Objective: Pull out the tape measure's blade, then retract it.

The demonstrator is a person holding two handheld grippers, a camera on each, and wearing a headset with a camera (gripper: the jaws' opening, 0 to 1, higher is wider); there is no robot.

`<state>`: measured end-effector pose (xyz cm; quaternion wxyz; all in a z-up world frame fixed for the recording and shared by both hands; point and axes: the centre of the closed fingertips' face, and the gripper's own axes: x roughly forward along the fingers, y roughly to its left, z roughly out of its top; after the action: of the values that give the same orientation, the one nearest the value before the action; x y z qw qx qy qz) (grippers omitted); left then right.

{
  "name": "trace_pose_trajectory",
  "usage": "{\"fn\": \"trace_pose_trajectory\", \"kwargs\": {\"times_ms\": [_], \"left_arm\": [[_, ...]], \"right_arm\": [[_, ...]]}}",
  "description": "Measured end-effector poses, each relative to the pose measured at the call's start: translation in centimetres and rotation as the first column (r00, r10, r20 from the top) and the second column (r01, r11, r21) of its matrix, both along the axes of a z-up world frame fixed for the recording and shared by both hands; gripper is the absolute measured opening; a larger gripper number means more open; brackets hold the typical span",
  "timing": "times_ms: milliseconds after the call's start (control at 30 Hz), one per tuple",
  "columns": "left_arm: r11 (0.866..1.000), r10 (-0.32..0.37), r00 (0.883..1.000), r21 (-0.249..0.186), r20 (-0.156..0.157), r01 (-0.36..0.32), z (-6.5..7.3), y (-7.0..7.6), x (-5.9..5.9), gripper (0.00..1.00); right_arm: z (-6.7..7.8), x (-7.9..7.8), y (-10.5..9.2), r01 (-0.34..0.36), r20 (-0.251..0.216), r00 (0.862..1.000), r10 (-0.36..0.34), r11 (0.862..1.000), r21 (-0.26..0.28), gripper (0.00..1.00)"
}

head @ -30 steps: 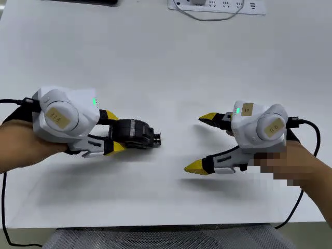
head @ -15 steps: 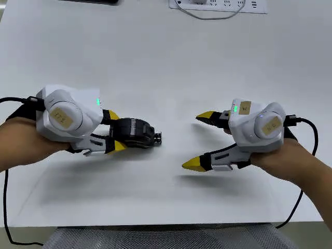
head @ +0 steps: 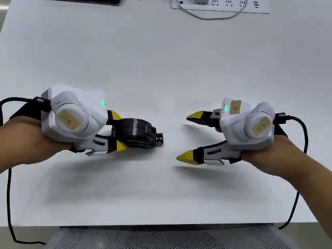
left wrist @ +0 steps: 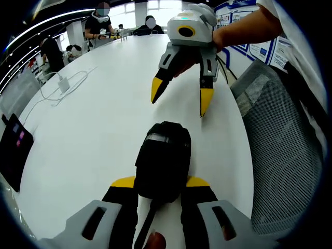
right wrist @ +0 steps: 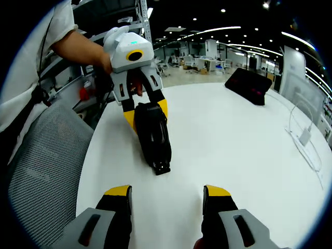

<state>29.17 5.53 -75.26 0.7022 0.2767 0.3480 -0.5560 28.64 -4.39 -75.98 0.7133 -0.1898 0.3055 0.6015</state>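
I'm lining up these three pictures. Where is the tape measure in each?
Head view: tape measure left of centre, on the white table.
Left gripper view: lower centre, between the view's own jaws.
Right gripper view: left of centre.
Shared landmark: left gripper, yellow-tipped, clamping it.

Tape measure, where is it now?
Head view: the black tape measure lies left of centre on the white table, clamped in the left tool, facing the open right tool.

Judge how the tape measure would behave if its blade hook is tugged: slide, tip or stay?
Probably won't slide: the left gripper is shut on the tape measure, lying on the table. It looks blocky and rigid, unlikely to roll. The small blade hook may slip from the open right gripper.
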Motion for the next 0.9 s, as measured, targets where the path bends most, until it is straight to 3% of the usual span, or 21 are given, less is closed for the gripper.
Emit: {"fn": "trace_pose_trajectory", "kwargs": {"times_ms": [900], "left_arm": [[1.0, 0.019, 1.0, 0.0, 0.005, -0.019, -0.1, 0.0, 0.1, 0.26]], "right_arm": [[-1.0, 0.0, 3.6, -0.169, 0.017, 0.985, 0.169, 0.986, 0.011, 0.22]]}}
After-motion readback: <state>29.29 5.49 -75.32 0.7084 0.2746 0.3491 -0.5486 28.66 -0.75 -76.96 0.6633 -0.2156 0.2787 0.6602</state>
